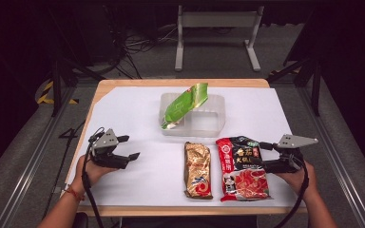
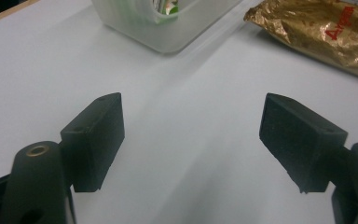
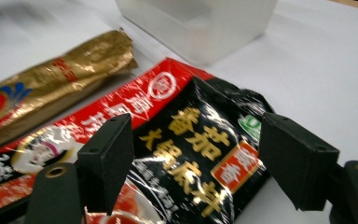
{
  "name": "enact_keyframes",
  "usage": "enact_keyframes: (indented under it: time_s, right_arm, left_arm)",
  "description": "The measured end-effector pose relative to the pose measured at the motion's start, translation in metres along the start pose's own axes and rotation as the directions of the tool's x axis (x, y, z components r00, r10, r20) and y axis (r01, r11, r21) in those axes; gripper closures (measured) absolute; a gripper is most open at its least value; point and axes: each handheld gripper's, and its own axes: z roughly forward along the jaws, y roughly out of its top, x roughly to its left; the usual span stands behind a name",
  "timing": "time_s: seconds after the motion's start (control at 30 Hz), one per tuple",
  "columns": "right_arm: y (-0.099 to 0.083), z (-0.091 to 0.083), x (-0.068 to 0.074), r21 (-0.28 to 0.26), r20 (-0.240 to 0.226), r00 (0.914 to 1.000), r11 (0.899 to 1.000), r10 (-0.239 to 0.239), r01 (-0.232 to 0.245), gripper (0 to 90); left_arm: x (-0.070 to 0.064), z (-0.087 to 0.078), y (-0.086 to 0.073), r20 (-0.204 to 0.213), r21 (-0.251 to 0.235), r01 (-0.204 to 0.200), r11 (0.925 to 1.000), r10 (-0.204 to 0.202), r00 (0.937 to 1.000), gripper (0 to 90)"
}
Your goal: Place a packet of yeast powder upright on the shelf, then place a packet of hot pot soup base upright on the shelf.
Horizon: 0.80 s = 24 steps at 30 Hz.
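Note:
A green packet (image 1: 186, 105) leans in the left half of a clear plastic bin (image 1: 214, 127) at the table's middle back. In front of the bin lie a gold packet (image 1: 197, 169) and a red and black packet (image 1: 241, 167) side by side. My left gripper (image 1: 128, 147) hovers open over bare white table at the left, with nothing between its jaws. My right gripper (image 1: 265, 156) is open at the red and black packet's (image 3: 186, 140) right edge, its jaws spread either side of the packet's corner. The gold packet (image 3: 51, 93) lies beyond.
A white sheet (image 1: 138, 114) covers the wooden table. The bin's corner (image 2: 163, 28) and the gold packet (image 2: 321, 32) lie ahead of the left gripper. Dark floor, cables and a white metal frame (image 1: 216, 35) sit behind the table.

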Motion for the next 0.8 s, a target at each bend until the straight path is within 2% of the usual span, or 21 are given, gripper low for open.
enact_keyframes:
  time_s: [0.1,0.23,0.37,0.43,0.57,0.7,0.8]
  right_arm:
    - [0.005,0.002,0.005,0.001,-0.01,0.9998,1.0,-0.016,0.016,27.8]
    - [0.019,0.014,0.017,0.012,-0.041,0.997,0.998,-0.066,0.066,28.1]
    - [0.027,0.026,0.021,0.023,-0.064,0.9948,0.996,-0.08,0.081,27.4]
    - [0.029,0.03,0.023,0.023,-0.078,0.9932,0.996,-0.086,0.088,27.4]
    - [0.036,0.04,0.031,0.038,-0.108,0.9885,0.993,-0.106,0.111,27.5]
    - [0.046,0.049,0.04,0.06,-0.122,0.9826,0.987,-0.141,0.149,28.3]
    - [0.056,0.059,0.045,0.063,-0.159,0.9763,0.985,-0.147,0.159,28.9]
  left_arm:
    - [-0.003,-0.006,-0.006,-0.015,-0.007,-0.011,0.9999,0.011,0.9998,21.9]
    - [-0.004,-0.012,-0.016,-0.015,-0.011,0.01,0.9999,-0.01,0.9998,21.7]
    - [-0.001,-0.014,-0.021,-0.023,-0.008,0.03,0.9995,-0.03,0.9993,21.0]
    - [0.0,-0.016,-0.022,-0.018,-0.018,0.043,0.9989,-0.044,0.9989,20.9]
    - [0.002,-0.016,-0.022,-0.04,-0.016,0.05,0.9986,-0.05,0.9979,20.0]
    - [-0.001,-0.015,-0.02,-0.045,-0.017,0.048,0.9987,-0.049,0.9978,19.8]
    - [-0.003,-0.014,-0.018,-0.05,-0.023,0.04,0.9989,-0.041,0.9979,18.2]
